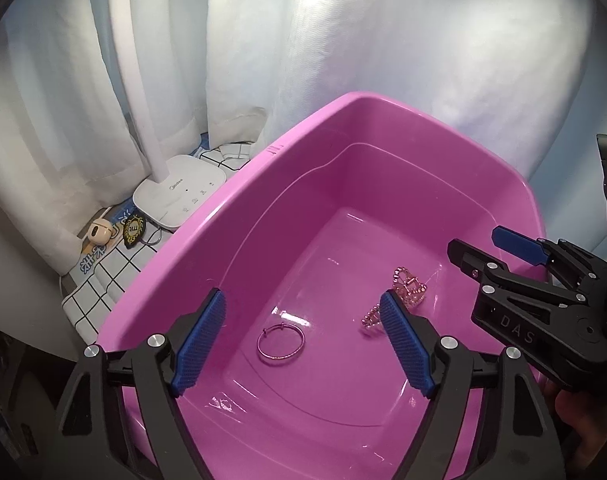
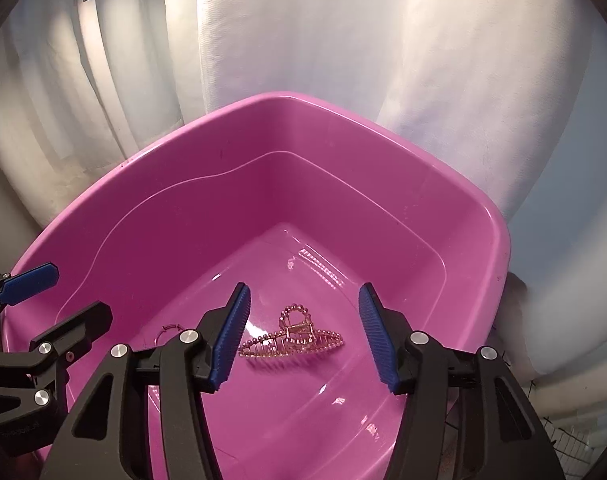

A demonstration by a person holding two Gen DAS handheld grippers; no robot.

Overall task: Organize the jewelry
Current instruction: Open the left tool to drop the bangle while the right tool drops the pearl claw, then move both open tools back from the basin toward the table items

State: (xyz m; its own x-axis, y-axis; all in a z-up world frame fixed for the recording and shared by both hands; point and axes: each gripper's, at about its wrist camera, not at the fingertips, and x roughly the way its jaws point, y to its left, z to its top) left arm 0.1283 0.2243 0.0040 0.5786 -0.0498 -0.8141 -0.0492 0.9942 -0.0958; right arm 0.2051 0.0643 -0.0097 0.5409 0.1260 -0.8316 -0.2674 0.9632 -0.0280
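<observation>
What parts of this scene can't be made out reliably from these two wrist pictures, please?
- Bangle: right wrist view, mostly hidden behind the right claw's finger.
- Hair claw clip: left wrist view, partly covered by the left claw's finger.
- Pink tub: near rim cut off by the bottom edge in both views.
- Lamp: head cut off at the top.

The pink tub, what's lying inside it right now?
Inside the pink tub, a thin ring bangle and a gold beaded hair claw lie apart on its floor. The near corners are hidden behind the gripper fingers.
</observation>
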